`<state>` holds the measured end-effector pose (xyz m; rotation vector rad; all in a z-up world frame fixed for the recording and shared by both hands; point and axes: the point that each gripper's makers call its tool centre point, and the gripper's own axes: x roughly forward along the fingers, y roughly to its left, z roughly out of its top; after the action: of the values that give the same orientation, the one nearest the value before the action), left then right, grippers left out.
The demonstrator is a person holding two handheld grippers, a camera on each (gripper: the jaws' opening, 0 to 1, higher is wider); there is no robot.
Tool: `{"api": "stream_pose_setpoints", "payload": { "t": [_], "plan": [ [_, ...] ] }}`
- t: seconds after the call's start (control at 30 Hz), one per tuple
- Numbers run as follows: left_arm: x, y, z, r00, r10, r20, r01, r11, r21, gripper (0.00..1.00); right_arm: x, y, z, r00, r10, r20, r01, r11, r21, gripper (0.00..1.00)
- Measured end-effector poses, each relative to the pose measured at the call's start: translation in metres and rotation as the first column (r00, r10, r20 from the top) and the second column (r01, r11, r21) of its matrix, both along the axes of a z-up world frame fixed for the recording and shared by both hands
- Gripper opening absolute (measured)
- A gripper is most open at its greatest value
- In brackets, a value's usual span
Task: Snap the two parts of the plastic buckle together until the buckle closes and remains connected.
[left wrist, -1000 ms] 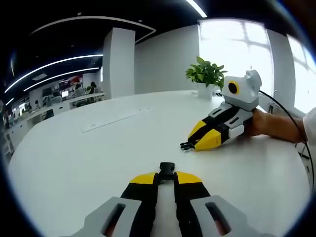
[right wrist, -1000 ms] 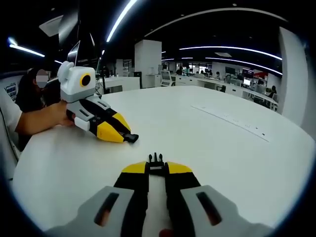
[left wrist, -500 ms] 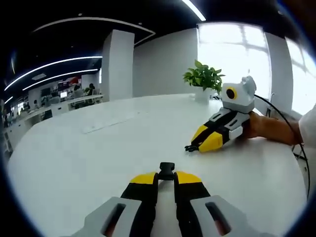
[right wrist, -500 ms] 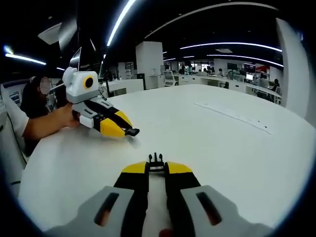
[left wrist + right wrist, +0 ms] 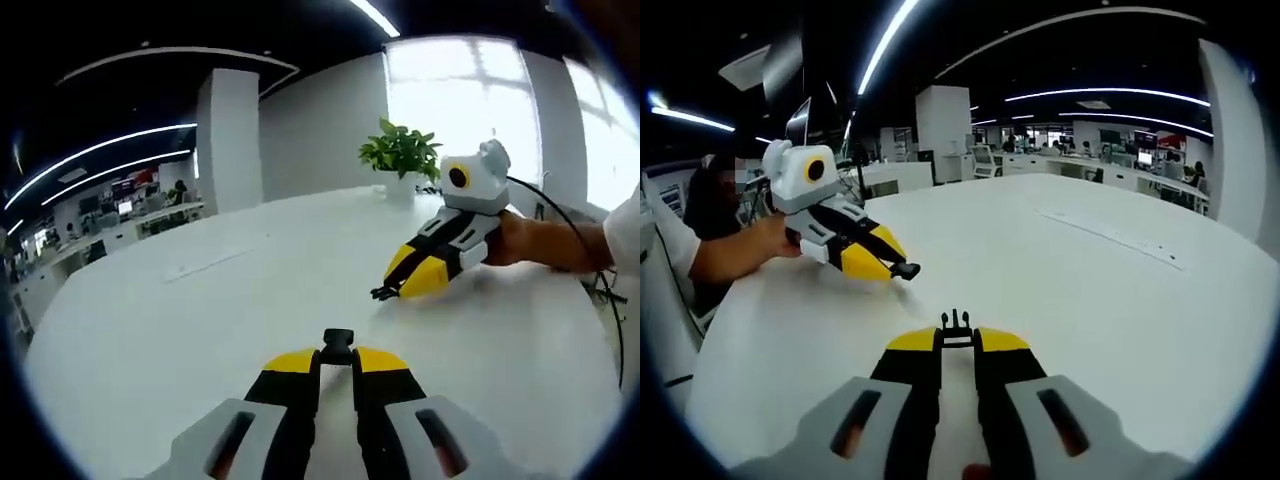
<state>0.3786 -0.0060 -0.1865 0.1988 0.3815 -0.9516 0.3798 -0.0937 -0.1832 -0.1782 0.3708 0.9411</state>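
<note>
The left gripper (image 5: 337, 362) clamps its yellow-tipped jaws on the black plastic socket half of the buckle (image 5: 338, 345); the right gripper (image 5: 957, 341) is closed on the black pronged half (image 5: 956, 324). Over the last second both have lifted slightly off the round white table (image 5: 200, 320) and turned toward each other, so mating is not yet begun. Each half is mostly hidden between the jaws.
</note>
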Motion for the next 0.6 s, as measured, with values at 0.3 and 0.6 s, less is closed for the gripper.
{"api": "stream_pose_setpoints", "payload": {
  "t": [0.3,0.6],
  "plan": [
    [-0.029,-0.004,0.002,0.999,-0.039,0.012,0.039,0.999,0.007,0.12,-0.029,0.006,0.003,1.0,0.02,0.022,-0.02,1.0,-0.014,0.13],
    [-0.047,0.003,-0.002,0.998,-0.057,0.022,0.057,0.998,0.016,0.12,-0.047,0.003,-0.005,0.999,0.032,0.025,-0.031,0.999,-0.039,0.13]
  ]
}}
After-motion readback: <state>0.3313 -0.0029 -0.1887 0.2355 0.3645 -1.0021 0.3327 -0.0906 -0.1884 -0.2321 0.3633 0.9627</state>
